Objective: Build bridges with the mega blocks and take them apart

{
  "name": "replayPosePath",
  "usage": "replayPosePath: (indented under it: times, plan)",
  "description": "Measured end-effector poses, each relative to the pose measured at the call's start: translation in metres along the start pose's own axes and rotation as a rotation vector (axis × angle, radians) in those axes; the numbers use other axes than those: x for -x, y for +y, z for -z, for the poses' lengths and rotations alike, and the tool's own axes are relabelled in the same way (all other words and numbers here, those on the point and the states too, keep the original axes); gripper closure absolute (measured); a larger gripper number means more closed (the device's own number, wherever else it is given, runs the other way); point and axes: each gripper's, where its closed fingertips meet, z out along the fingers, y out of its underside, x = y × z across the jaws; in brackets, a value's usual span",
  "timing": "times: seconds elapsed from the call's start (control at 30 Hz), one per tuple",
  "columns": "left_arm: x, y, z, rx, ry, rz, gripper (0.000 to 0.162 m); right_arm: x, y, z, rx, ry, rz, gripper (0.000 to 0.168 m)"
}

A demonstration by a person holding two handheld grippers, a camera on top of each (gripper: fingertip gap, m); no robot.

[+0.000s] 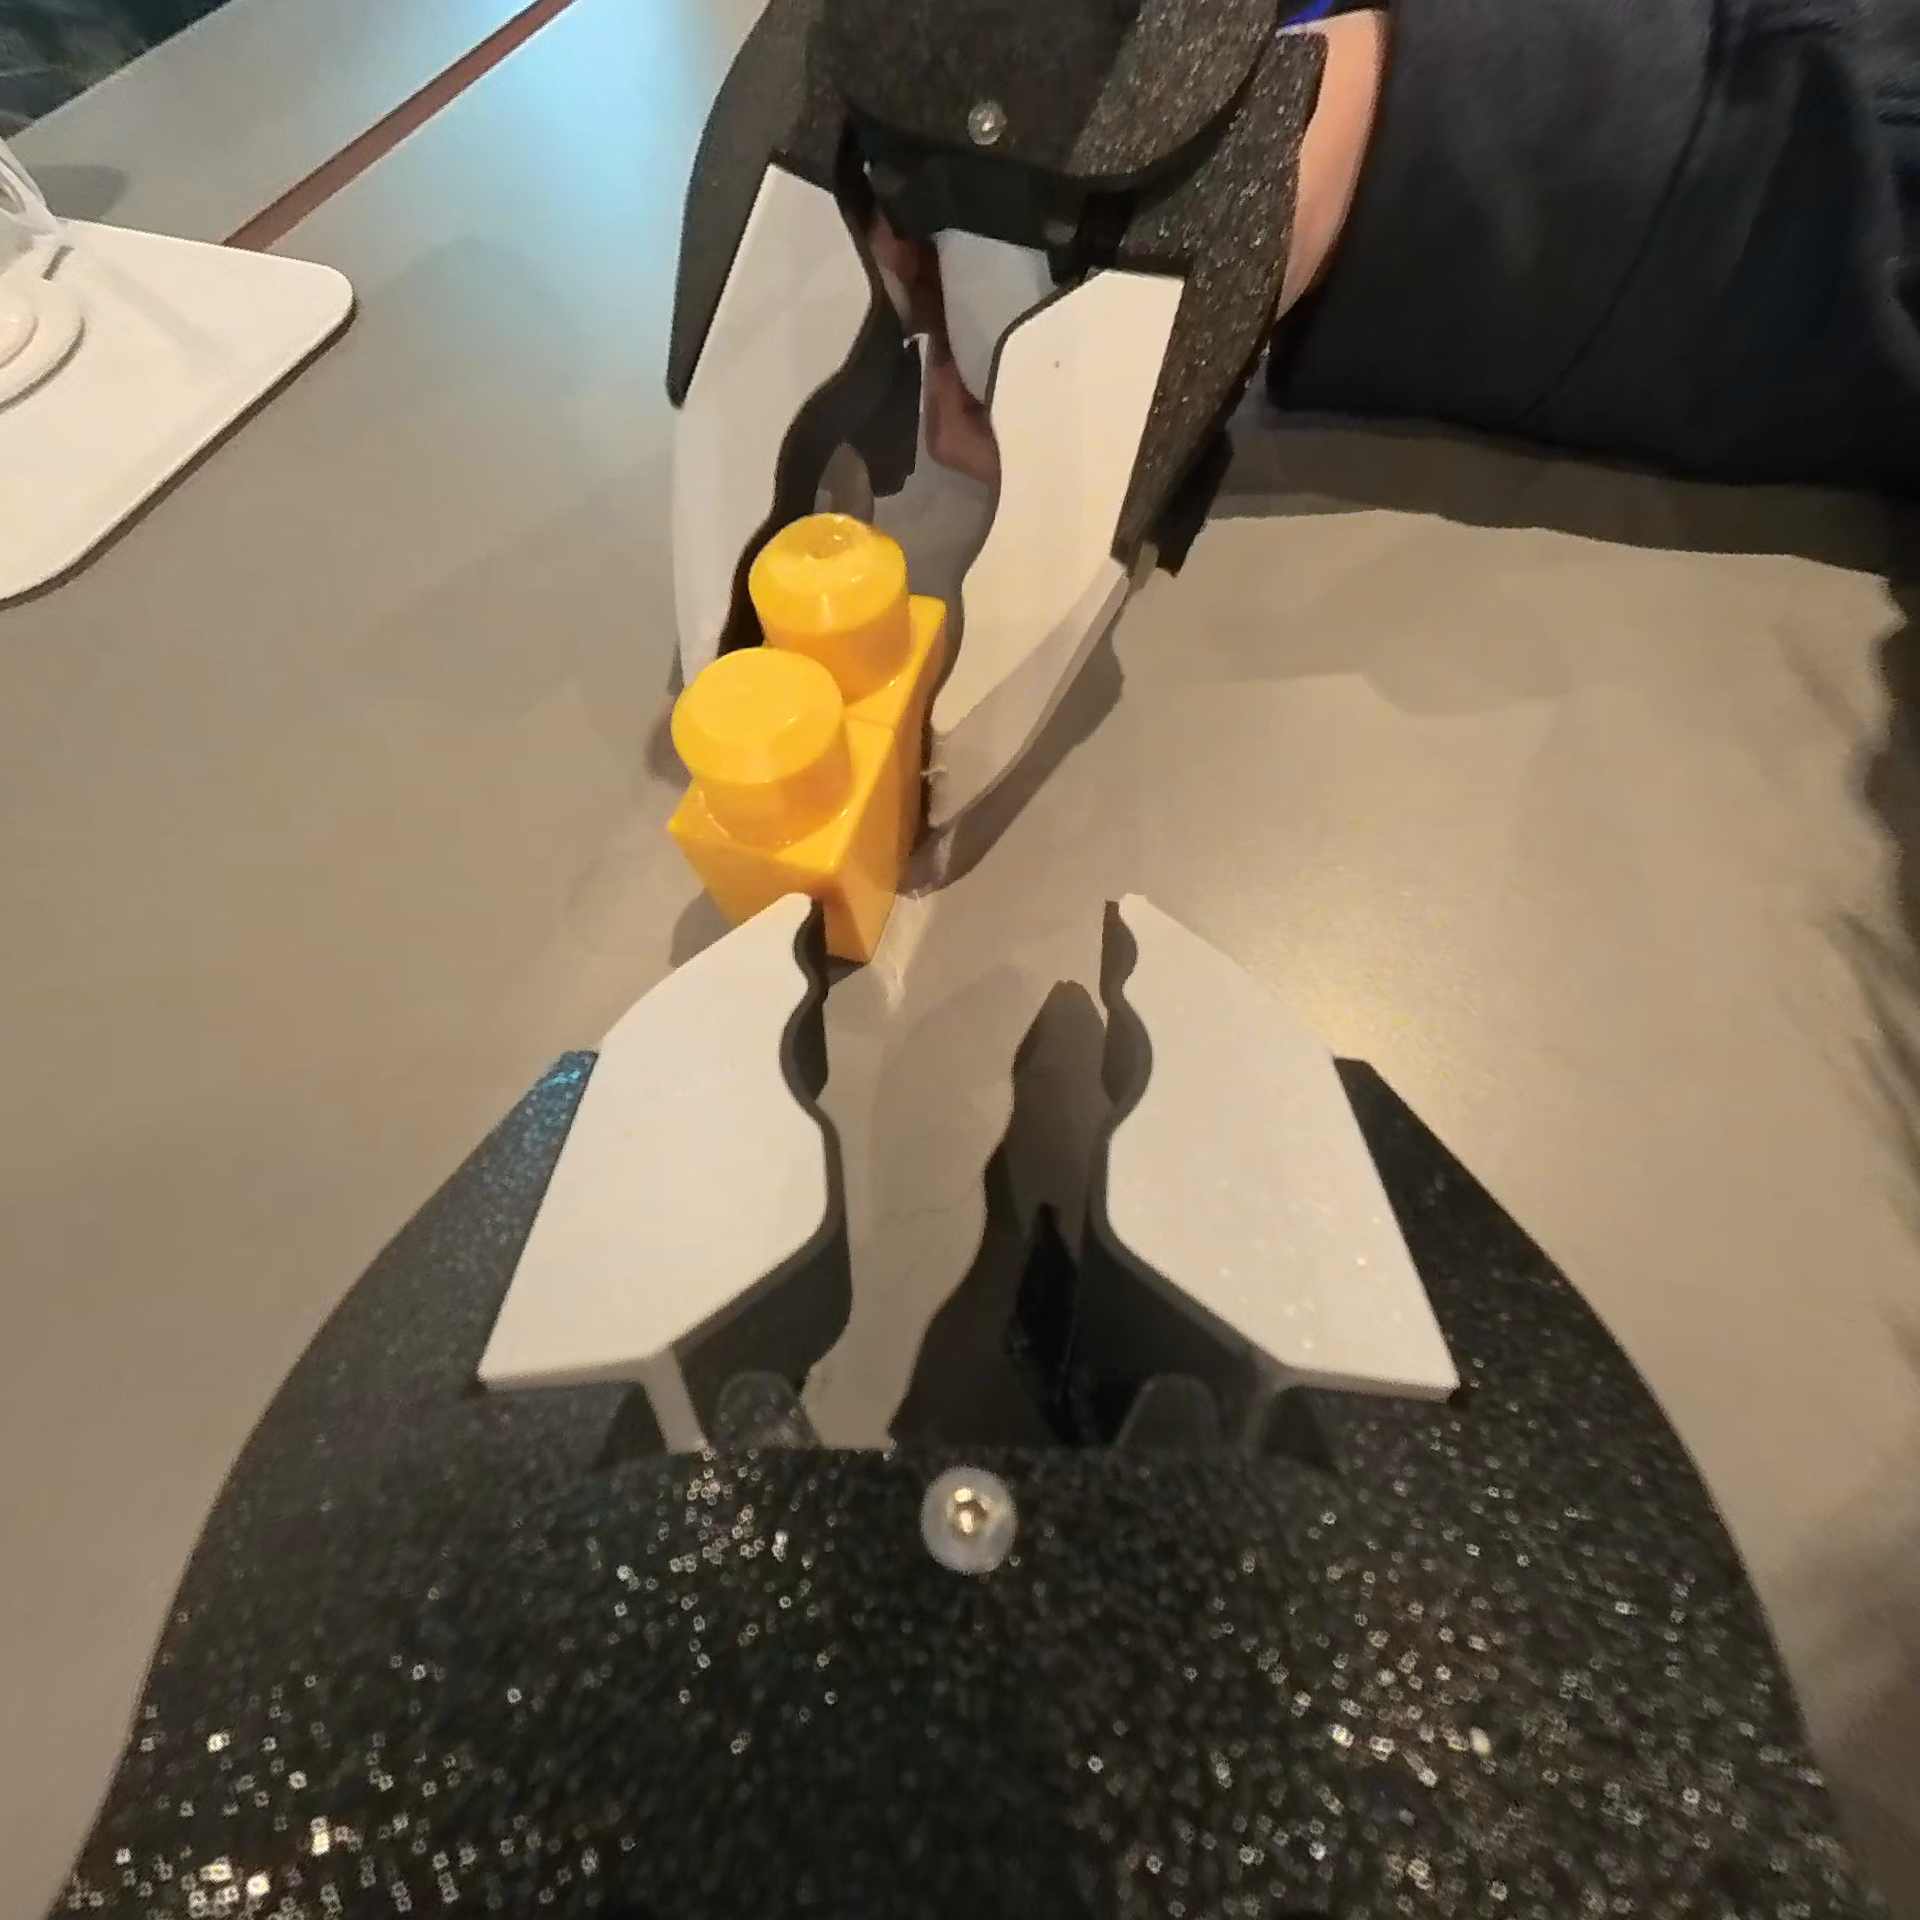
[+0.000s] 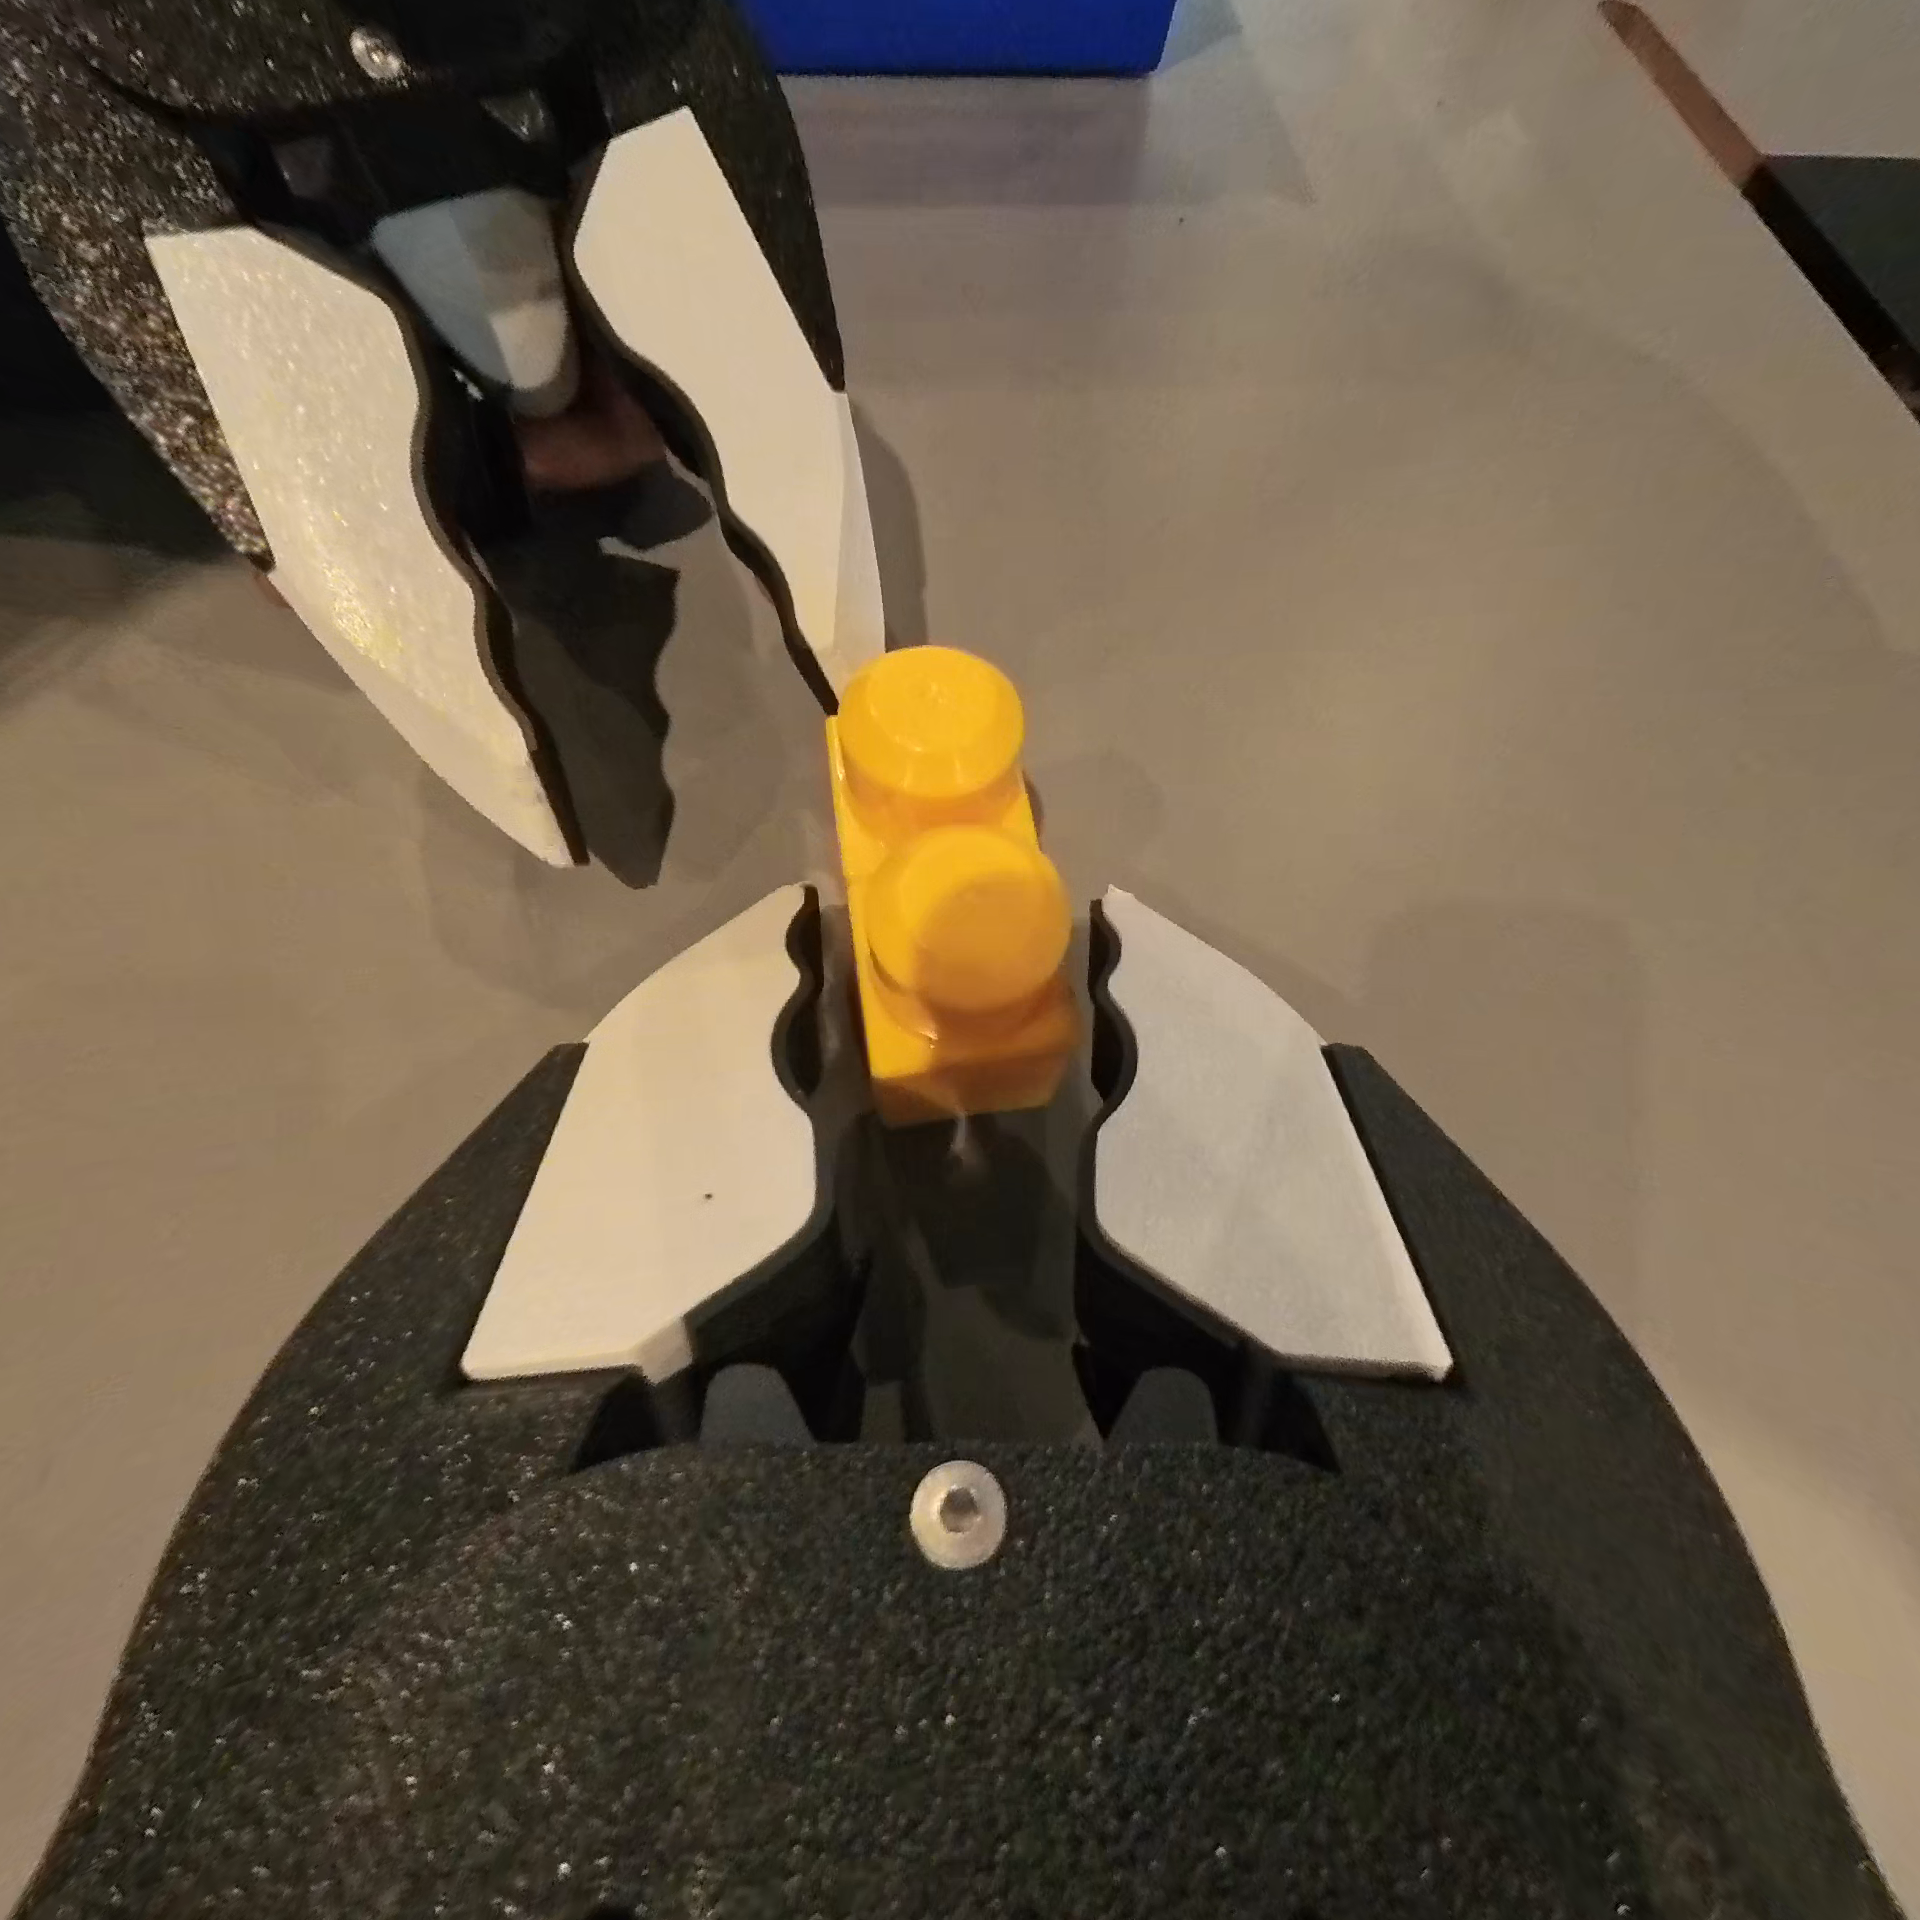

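- In the left wrist view we see things the other view lacks: a white tray (image 1: 177,384) at the far left with a clear glass object (image 1: 31,281) on it, and a dark sleeve (image 1: 1610,239) lying on the grey table (image 1: 1507,779) behind the far gripper.
- Only the right wrist view shows a blue box (image 2: 966,36) at the far edge of the table (image 2: 1403,520).
- We find the yellow block (image 1: 821,769) standing on the table between the two grippers, with two round studs on top.
- In the right wrist view its (image 2: 951,914) long axis runs straight away from the camera, in line with the right gripper's fingers; the studs point up.
- Our right gripper (image 2: 956,904) has a finger on each long side of the block. The left finger looks close against it; a narrow gap shows on the right, so we cannot tell whether it grips.
- Our left gripper (image 1: 961,909) is spread wide with only table between its fingers; the block sits just past its left fingertip.
- From the right wrist view, the left gripper (image 2: 707,769) comes in from the upper left, one fingertip just beside the block's far stud.
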Motion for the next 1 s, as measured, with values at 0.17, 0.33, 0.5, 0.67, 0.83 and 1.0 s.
replayPosePath:
  times: [0.17, 0.33, 0.5, 0.67, 0.83, 1.0]
  plan:
    - [-0.001, 0.001, -0.001, 0.012, -0.001, -0.010, 0.112, 0.001, -0.001, -0.001, -0.001, -0.016, -0.001, 0.121]
    - [-0.002, 0.002, -0.003, 0.020, 0.002, -0.017, 0.113, 0.001, -0.001, -0.002, 0.001, -0.024, 0.009, 0.122]
    - [-0.003, 0.003, -0.003, 0.024, 0.002, -0.022, 0.113, 0.002, -0.002, -0.004, 0.004, -0.025, 0.027, 0.121]
    - [-0.003, 0.002, -0.003, 0.020, 0.002, -0.019, 0.113, 0.002, 0.000, 0.001, -0.007, -0.020, 0.033, 0.115]
    - [-0.003, 0.002, 0.000, 0.009, 0.012, -0.009, 0.113, -0.002, 0.004, 0.013, -0.011, -0.023, 0.019, 0.114]
    - [0.001, 0.002, -0.001, 0.012, 0.007, -0.004, 0.115, -0.005, 0.011, 0.019, 0.005, -0.043, 0.018, 0.119]
